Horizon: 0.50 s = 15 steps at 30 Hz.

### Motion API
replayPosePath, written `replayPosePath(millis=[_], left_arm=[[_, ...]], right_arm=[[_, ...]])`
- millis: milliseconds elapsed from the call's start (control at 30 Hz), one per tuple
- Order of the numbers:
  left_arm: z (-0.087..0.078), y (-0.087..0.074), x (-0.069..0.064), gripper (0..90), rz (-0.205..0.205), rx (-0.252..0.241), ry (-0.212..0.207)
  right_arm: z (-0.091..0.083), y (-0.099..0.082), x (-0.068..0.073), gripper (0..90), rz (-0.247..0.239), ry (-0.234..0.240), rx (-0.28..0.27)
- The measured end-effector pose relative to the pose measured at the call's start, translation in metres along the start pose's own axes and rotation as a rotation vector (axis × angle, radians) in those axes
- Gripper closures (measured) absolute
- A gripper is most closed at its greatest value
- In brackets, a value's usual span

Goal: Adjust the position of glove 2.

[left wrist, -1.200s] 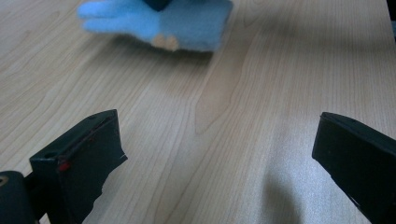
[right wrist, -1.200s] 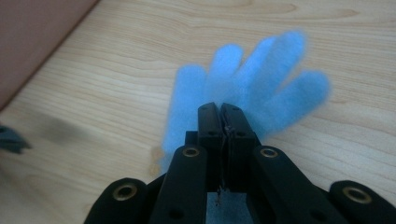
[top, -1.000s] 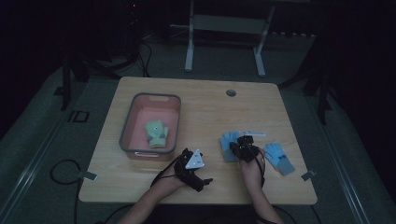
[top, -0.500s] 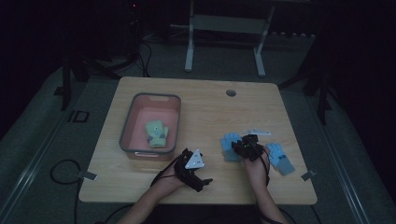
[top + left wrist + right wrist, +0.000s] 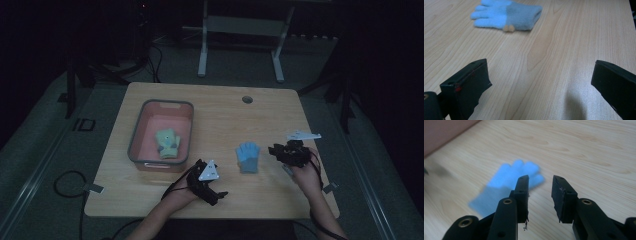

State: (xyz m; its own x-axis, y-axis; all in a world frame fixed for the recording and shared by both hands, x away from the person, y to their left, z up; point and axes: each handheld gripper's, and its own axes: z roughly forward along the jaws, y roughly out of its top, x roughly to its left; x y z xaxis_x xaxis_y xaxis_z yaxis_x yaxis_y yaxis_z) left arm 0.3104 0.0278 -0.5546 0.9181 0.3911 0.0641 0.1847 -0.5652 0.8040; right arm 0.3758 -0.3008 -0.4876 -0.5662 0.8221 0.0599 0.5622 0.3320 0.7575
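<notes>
At the left of the table sits my pink bin, with a green glove lying inside it. Just right of its near corner my left gripper rests low over the wood, jaws spread wide with nothing between them. Next comes the blue glove, flat on the bare tabletop, fingers pointing away from me. Near it on the right my right gripper hovers, its jaws having just been opening, a narrow gap between them and nothing in it.
</notes>
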Motion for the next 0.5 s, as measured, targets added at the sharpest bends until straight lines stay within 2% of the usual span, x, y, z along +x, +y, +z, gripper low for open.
replayPosePath(millis=[100,267,433,500], left_arm=[[0.000,0.000,0.000,1.6,-0.002,0.002,-0.004],[0.000,0.000,0.000,1.6,-0.002,-0.003,-0.005],[0.000,0.000,0.001,1.6,-0.006,-0.003,-0.007],[0.000,0.000,0.001,1.6,-0.008,-0.006,-0.008]], right_arm=[[-0.010,-0.011,-0.015,66.5,-0.028,-0.003,0.016],[-0.021,-0.033,-0.041,65.4,-0.020,0.017,0.050],[-0.028,-0.055,-0.059,64.8,-0.023,-0.002,0.093],[-0.030,-0.062,-0.065,62.3,-0.023,0.005,0.102]])
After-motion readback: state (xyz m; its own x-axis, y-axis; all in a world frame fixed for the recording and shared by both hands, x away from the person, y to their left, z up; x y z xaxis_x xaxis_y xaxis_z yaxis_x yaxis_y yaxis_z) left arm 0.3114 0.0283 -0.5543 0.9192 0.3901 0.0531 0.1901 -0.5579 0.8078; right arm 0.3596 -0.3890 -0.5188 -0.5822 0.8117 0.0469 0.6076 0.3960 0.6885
